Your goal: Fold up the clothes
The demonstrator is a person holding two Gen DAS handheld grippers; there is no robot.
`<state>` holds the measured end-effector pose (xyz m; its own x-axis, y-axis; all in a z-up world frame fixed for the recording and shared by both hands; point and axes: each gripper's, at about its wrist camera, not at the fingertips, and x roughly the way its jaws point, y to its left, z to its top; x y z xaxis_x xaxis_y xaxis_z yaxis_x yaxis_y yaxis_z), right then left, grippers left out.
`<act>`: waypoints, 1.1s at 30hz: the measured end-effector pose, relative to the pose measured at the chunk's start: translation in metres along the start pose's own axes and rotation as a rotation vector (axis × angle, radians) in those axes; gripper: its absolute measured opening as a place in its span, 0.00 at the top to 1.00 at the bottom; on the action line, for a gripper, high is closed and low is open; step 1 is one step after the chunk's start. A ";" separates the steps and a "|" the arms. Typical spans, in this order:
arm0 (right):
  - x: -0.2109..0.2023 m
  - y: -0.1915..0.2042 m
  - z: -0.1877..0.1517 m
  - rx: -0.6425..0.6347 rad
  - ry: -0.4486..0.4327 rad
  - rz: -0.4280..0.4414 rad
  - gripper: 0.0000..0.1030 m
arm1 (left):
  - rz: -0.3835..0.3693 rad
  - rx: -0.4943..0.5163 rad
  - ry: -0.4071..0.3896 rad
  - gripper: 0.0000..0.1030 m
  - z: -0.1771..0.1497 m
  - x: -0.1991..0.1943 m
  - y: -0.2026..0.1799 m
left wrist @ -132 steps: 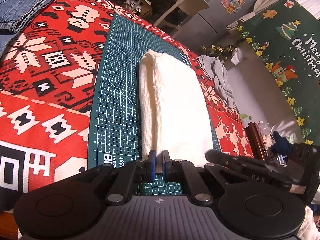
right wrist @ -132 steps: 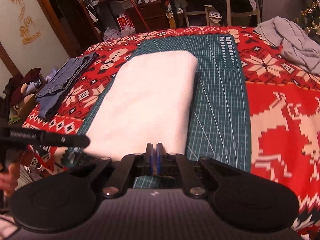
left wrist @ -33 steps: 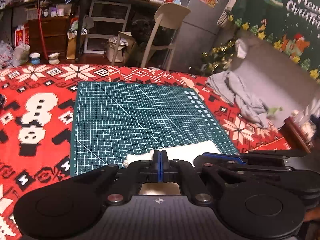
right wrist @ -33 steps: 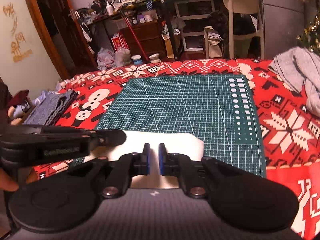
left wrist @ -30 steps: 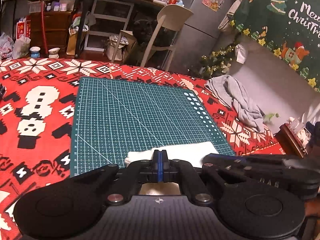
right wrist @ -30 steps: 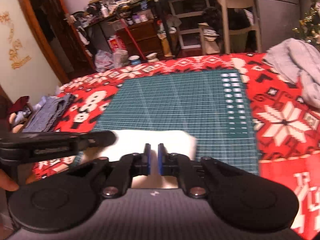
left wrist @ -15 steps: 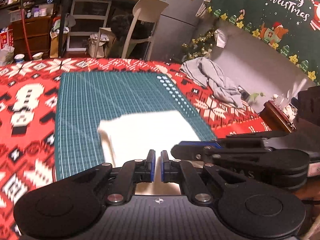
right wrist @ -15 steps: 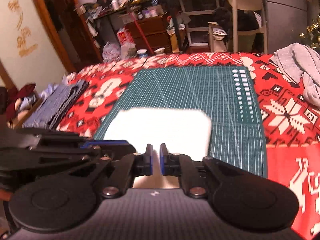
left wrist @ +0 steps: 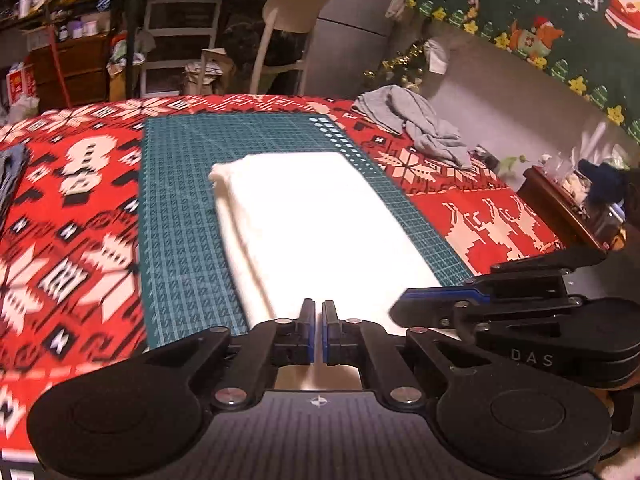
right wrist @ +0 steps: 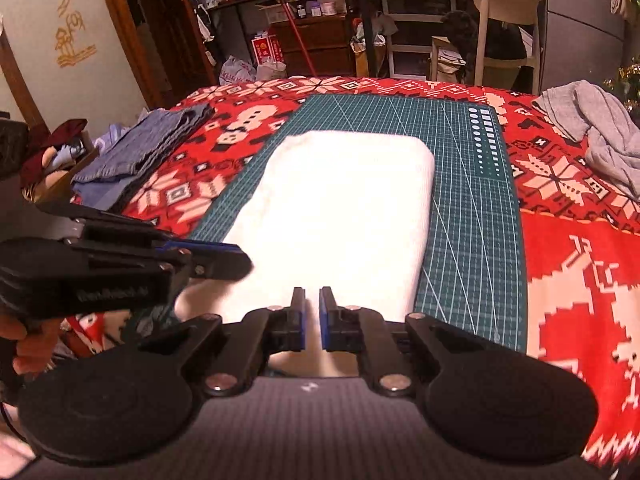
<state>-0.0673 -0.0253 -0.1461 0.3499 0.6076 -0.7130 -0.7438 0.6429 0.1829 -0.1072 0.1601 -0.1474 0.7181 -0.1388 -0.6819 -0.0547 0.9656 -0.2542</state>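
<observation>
A white cloth (left wrist: 320, 220), folded into a long rectangle, lies flat on the green cutting mat (left wrist: 180, 220); its layered fold edge runs down the left side. My left gripper (left wrist: 316, 320) hovers over the cloth's near end, its jaws a narrow gap apart with white showing through. In the right wrist view, the same cloth (right wrist: 348, 200) stretches away along the mat (right wrist: 472, 240). My right gripper (right wrist: 313, 308) sits over the near end too, its jaws slightly parted. Each gripper shows side-on in the other view: the right gripper (left wrist: 400, 308) and the left gripper (right wrist: 240, 264). The cloth's near edge is hidden under both.
A red patterned tablecloth (left wrist: 72, 220) covers the table. A crumpled grey garment (right wrist: 600, 132) lies at the far right and folded denim (right wrist: 148, 144) at the far left. A hand (right wrist: 20, 344) holds the left gripper. A chair (left wrist: 288, 12) and cluttered shelves stand beyond.
A second ago only a strip of the cloth showed in front of my shut left gripper. Now it lies stretched out along the mat, and the left jaws have parted slightly.
</observation>
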 end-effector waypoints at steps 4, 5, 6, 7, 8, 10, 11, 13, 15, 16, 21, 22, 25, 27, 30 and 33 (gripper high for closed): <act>-0.011 0.003 -0.013 -0.013 -0.003 -0.009 0.92 | 0.010 -0.021 -0.002 0.97 -0.011 -0.010 0.003; -0.013 0.003 -0.015 -0.013 -0.006 -0.010 0.92 | 0.012 -0.020 -0.004 0.97 -0.013 -0.013 0.003; -0.015 0.003 -0.015 -0.011 -0.012 -0.007 0.91 | 0.017 -0.018 -0.006 0.97 -0.015 -0.015 0.002; -0.018 0.003 -0.015 -0.010 -0.018 -0.002 0.91 | 0.021 -0.020 -0.010 0.97 -0.015 -0.017 0.002; -0.020 0.005 -0.015 -0.011 -0.028 0.002 0.91 | 0.019 -0.025 -0.018 0.97 -0.015 -0.019 0.002; -0.022 0.008 -0.013 -0.020 -0.054 0.008 0.91 | -0.009 -0.042 -0.038 0.95 -0.013 -0.022 0.002; -0.023 0.009 -0.011 -0.023 -0.066 0.008 0.90 | -0.027 -0.049 -0.052 0.95 -0.012 -0.022 0.002; -0.020 0.010 -0.008 -0.021 -0.081 0.018 0.90 | -0.056 -0.052 -0.069 0.95 -0.010 -0.021 0.001; -0.013 0.012 -0.007 -0.020 -0.067 0.017 0.90 | -0.016 -0.030 -0.033 0.95 -0.009 -0.013 -0.002; -0.009 0.013 -0.008 -0.024 -0.057 0.011 0.90 | -0.009 -0.021 -0.023 0.95 -0.011 -0.012 -0.003; -0.008 0.014 -0.016 -0.039 -0.038 0.011 0.90 | 0.001 -0.026 0.004 0.95 -0.018 -0.014 -0.001; -0.009 0.013 -0.018 -0.035 -0.034 0.015 0.90 | 0.004 -0.031 0.005 0.95 -0.019 -0.014 -0.001; -0.013 0.011 -0.021 -0.015 -0.040 0.035 0.87 | 0.018 -0.032 0.006 0.95 -0.019 -0.016 -0.003; -0.018 0.010 -0.021 -0.012 -0.055 0.049 0.76 | 0.027 -0.028 0.002 0.95 -0.019 -0.018 -0.006; -0.027 0.012 -0.018 -0.026 -0.082 0.041 0.70 | 0.030 -0.038 -0.027 0.86 -0.017 -0.024 -0.009; -0.039 0.010 -0.012 -0.027 -0.110 0.042 0.61 | 0.043 -0.031 -0.066 0.66 -0.013 -0.033 -0.012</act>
<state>-0.0954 -0.0480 -0.1245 0.3771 0.6821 -0.6266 -0.7737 0.6038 0.1916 -0.1395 0.1499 -0.1303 0.7588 -0.0820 -0.6462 -0.1071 0.9628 -0.2480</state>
